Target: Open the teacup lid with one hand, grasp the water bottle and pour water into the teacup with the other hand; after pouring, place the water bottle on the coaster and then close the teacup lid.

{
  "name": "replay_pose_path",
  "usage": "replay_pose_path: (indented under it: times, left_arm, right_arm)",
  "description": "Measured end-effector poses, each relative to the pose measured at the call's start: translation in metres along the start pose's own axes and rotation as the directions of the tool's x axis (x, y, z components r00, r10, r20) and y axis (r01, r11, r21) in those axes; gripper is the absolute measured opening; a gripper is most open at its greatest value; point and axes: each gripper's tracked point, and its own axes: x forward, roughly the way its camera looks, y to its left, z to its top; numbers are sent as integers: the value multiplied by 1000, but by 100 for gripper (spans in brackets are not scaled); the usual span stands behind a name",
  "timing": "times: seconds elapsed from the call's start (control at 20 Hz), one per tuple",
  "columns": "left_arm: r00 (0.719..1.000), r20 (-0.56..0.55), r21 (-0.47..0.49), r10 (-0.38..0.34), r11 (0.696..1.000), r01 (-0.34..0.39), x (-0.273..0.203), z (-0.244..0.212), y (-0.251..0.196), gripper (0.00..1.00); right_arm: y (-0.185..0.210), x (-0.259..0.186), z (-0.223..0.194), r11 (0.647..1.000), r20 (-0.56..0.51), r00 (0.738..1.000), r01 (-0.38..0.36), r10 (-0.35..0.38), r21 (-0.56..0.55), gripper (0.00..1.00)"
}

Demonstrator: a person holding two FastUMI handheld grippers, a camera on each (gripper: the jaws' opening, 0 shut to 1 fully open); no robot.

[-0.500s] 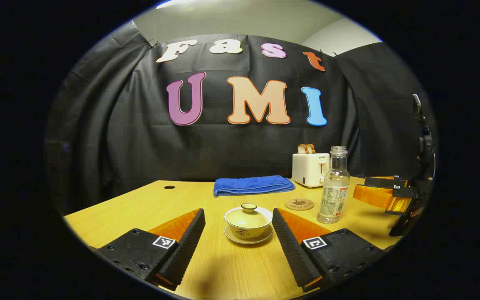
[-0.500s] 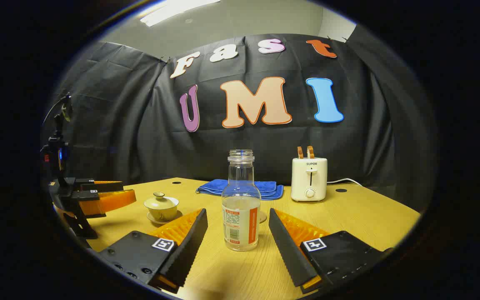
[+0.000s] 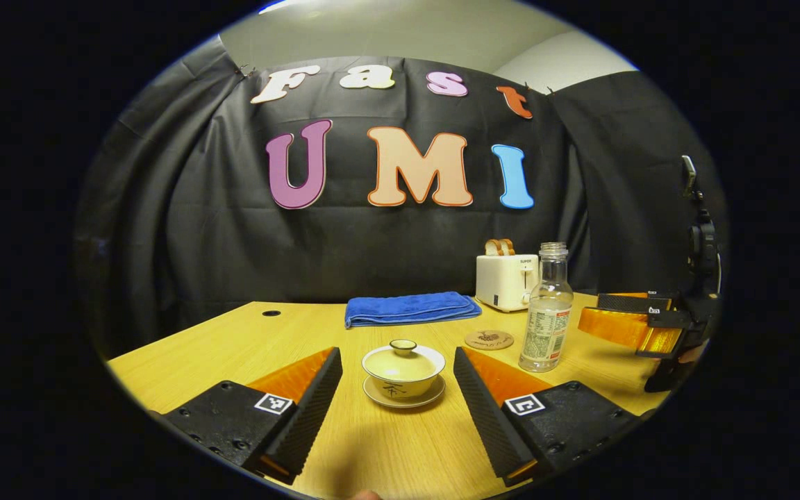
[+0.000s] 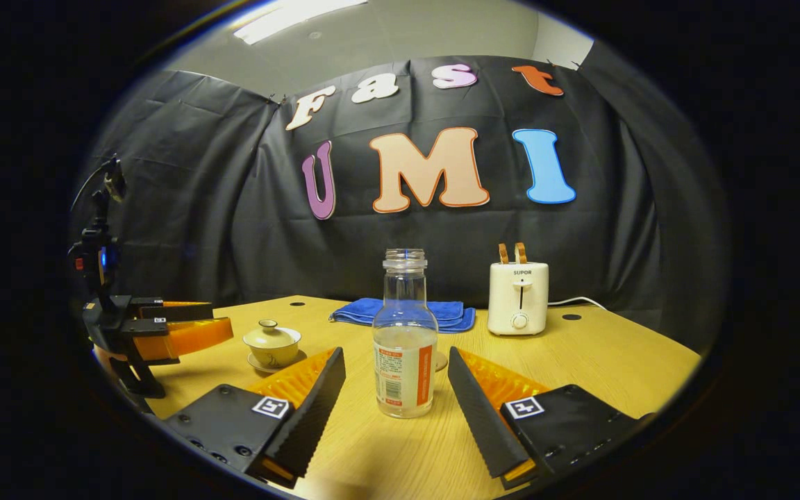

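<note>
Tabletop of pale wood stretches ahead of both my grippers. Farthest from me lies a folded blue towel, with a white toaster beside it, toast sticking out of its slots. Straight ahead of my right gripper stands the water bottle, uncapped and upright, between the spread fingers but touching neither. My left gripper is spread wide too, with the teacup on its saucer just beyond the tips, its lid on. The round coaster lies past my left gripper's right finger, near the bottle.
</note>
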Motion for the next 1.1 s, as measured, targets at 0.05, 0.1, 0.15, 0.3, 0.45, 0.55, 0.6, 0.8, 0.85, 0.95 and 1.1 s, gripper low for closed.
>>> replay_pose_path:
  times: [0.05,0.1,0.15,0.3,0.45,0.55,0.6,0.8,0.85,0.95,1.1]
  left_arm:
    - [1000,2,-3,8,1000,-8,0,1,2,94]
    - [1000,1,-1,10,1000,-10,0,0,1,95]
    - [1000,1,-2,10,1000,-10,0,0,1,95]
    - [1000,2,-2,10,1000,-10,0,0,0,95]
    - [1000,3,-2,2,1000,-2,1,0,-2,95]
    - [1000,0,-2,-12,1000,12,5,-1,-4,94]
    - [1000,0,-2,-7,1000,7,8,-1,-2,94]
    - [1000,-5,-2,-17,1000,17,23,-1,-4,95]
    - [1000,-8,-2,-21,1000,21,27,-2,-4,95]
    - [1000,-7,-3,-22,1000,22,37,-2,-4,95]
    - [999,-29,-2,-37,999,37,51,-6,-8,95]
  right_arm:
    - [-1,0,-1,1000,-1,1000,-2,2,1,95]
    - [0,-2,-1,1000,1,1000,-3,3,0,95]
    - [0,-1,-1,1000,-1,1000,-3,3,1,94]
    - [0,0,0,1000,0,1000,-4,4,0,97]
    - [-1,-1,0,1000,0,1000,-4,4,0,97]
    - [-1,-1,0,1000,0,1000,-4,4,0,94]
    - [-1,-1,-1,1000,-1,1000,-4,4,0,97]
    - [-1,-2,0,1000,0,1000,-4,4,0,95]
    - [-1,-1,0,1000,-1,1000,-4,4,0,97]
    - [-1,-1,0,1000,-1,1000,-4,4,0,95]
    - [-1,-1,0,1000,0,1000,-4,4,0,94]
